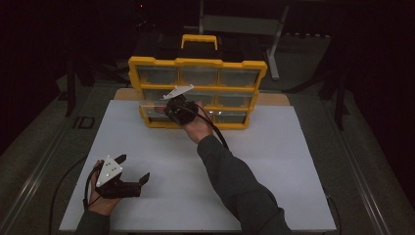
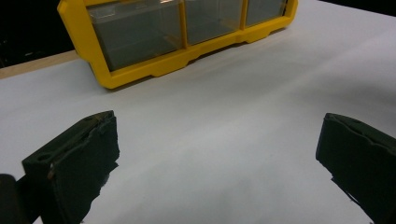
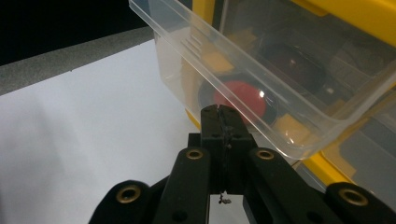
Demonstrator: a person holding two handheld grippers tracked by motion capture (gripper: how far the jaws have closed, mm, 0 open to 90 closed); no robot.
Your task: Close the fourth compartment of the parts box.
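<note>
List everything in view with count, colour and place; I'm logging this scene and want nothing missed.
cabinet: one, yellow frame with clear drawers, far side of the white table, black-and-yellow handle on top.
open drawer: one, clear plastic, bottom row, left end as the high view shows it, pulled partly out.
red disc: one, red, seen through that drawer's wall; what it is cannot be told.
table: one, white top, under everything.
wooden board: one, light brown, behind the white top.
left tool: one, black with a grey plate, near left of the table, jaws wide apart, nothing between them.
right tool: one, black, jaws shut, tips at the drawer's front wall.
</note>
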